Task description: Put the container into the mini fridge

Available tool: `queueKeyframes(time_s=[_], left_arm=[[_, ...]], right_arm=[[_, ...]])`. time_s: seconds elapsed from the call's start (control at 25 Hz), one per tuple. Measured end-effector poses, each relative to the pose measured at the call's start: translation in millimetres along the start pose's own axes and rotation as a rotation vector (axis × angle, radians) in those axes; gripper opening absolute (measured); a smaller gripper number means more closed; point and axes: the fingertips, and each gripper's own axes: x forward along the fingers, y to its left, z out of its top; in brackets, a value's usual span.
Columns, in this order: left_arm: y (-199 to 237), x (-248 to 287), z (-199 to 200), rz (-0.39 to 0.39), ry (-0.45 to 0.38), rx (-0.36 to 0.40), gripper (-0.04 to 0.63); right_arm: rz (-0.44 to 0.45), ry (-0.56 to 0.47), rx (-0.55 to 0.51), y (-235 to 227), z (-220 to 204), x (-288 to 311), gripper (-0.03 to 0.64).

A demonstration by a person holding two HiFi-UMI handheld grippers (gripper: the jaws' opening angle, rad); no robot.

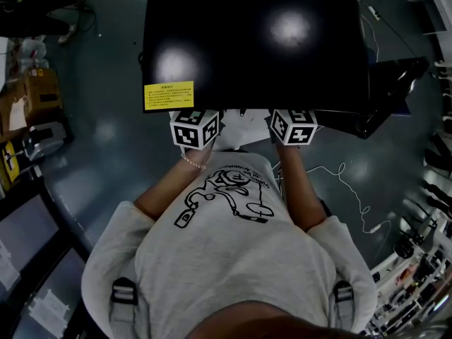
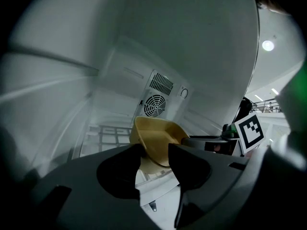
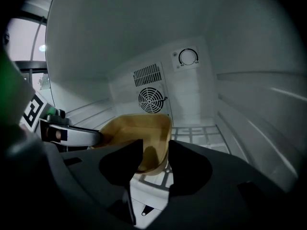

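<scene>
Head view shows a person in a grey printed T-shirt [image 1: 233, 239] standing right up against a black mini fridge [image 1: 254, 41]. Both arms reach into its front, and a yellow label [image 1: 169, 95] sits near the front edge of its top.

The left gripper view looks into the white interior. The left gripper [image 2: 154, 150] has its fingers [image 2: 122, 169] a little apart, pinching the left wall of a tan container [image 2: 156, 131]. The right gripper [image 3: 156, 150] does the same on the opposite side, one finger inside the container and one outside its right wall.

The container is well inside the fridge, held between the two grippers over the wire shelf [image 3: 196, 133]. I cannot tell whether its base touches the shelf. Behind it on the back wall are a round fan grille [image 3: 151, 99] and, higher up, a dial [image 3: 188, 57].
</scene>
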Motion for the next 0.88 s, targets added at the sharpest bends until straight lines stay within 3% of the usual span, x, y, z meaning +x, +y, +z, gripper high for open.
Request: queueKeyframes(time_s=[0.88], left_arm=[[0,2,2,0.009,-0.021,0.021,0.184]], right_arm=[[-0.044,-0.062,-0.042,-3,10,-12,0.167]])
